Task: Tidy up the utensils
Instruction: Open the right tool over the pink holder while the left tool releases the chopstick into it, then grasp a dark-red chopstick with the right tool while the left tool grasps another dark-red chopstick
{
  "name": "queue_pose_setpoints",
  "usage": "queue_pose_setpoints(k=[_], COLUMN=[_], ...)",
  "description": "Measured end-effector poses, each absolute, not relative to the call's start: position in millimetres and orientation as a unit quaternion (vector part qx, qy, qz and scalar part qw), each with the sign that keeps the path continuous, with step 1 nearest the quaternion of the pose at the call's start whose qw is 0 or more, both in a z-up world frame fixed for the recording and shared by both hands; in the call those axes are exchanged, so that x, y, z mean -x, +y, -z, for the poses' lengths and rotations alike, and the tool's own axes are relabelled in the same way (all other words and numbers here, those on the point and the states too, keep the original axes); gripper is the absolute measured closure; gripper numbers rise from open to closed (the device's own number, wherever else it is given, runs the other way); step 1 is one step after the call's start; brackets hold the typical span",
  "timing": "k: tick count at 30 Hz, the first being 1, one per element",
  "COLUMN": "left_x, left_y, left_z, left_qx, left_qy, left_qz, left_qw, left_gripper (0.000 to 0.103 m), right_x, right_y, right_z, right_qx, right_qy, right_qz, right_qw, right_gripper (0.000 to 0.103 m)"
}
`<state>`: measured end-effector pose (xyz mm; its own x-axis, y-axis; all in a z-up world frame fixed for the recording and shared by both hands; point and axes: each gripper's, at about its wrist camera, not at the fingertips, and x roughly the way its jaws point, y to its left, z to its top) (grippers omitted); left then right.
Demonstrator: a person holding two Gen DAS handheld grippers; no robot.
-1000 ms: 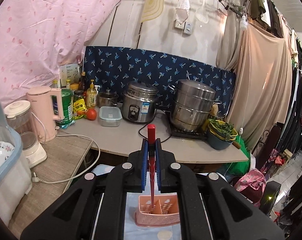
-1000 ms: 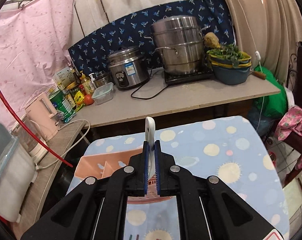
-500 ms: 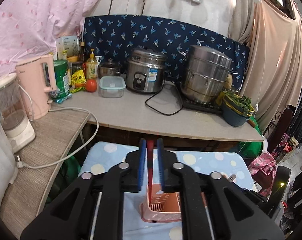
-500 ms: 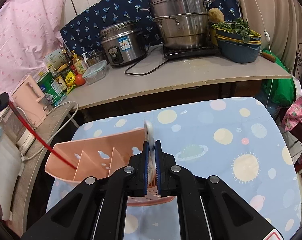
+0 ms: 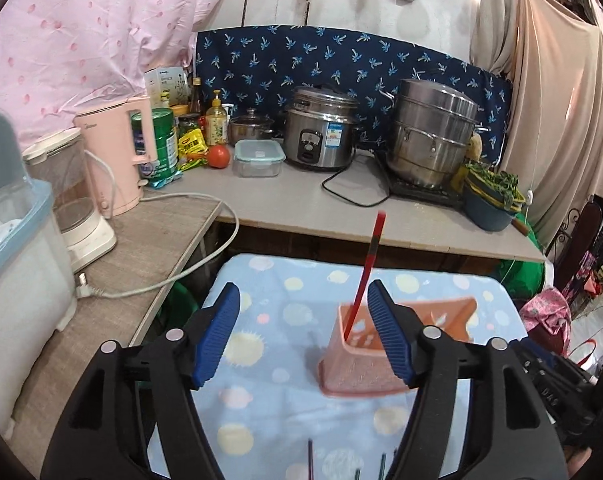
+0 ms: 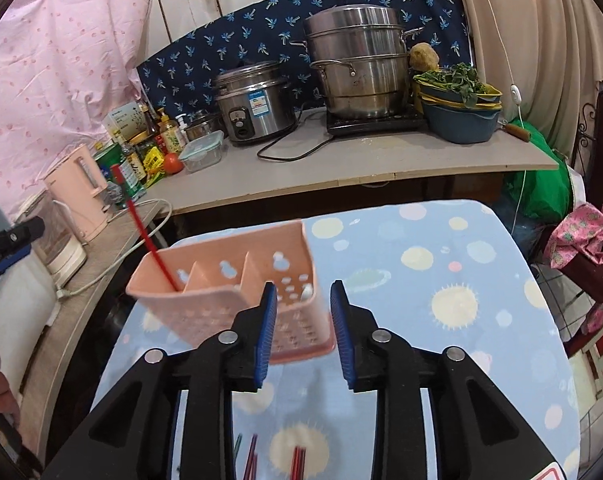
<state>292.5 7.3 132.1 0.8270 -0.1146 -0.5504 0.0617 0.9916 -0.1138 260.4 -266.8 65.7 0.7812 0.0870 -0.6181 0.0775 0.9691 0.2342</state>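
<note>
The left hand-held gripper [image 5: 303, 330] hangs with its blue pads spread wide and nothing between them, above the dotted blue cloth [image 5: 261, 392] that covers the worktop. The pink utensil caddy [image 5: 365, 354] stands on that cloth just beyond the right pad. A red chopstick [image 5: 367, 272] stands in the caddy's end compartment, leaning, its top well above the rim.

The right hand-held gripper [image 6: 303, 334] is open to a moderate gap and grips nothing; its pads sit just in front of the pink utensil caddy [image 6: 221, 280], over the end opposite the red chopstick [image 6: 143, 232]. In that end compartment a white utensil [image 6: 307, 291] shows low down, mostly hidden. More chopsticks [image 6: 297, 460] lie flat on the cloth on the near side of the caddy, at the bottom edge of the right wrist view.

Behind the caddy, a longer worktop [image 6: 341, 168] carries a rice cooker [image 6: 253, 102], a steel steamer pot [image 6: 355, 64] and a pink kettle [image 6: 79, 196].
</note>
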Motion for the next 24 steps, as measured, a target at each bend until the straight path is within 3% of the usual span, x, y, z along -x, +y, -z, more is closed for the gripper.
queue_pose_setpoints(k=[10, 24], left_x=[-206.7, -122.1], left_y=[14.0, 25.4], left_z=[-78.4, 8.1], left_qx=[0.021, 0.022], left_qy=[0.359, 0.425], left_qz=[0.049, 0.049], left_qw=[0.932, 0.904], left_gripper=[0.034, 0.034], right_x=[-155.5, -55.4], right_y=[-240.1, -205.3], right_z=[-48.2, 23.1], right_qx=[-0.093, -0.057], right_qy=[0.345, 0.415], right_qz=[0.001, 0.005], right_qw=[0.934, 0.908], right_gripper=[0.064, 0.063])
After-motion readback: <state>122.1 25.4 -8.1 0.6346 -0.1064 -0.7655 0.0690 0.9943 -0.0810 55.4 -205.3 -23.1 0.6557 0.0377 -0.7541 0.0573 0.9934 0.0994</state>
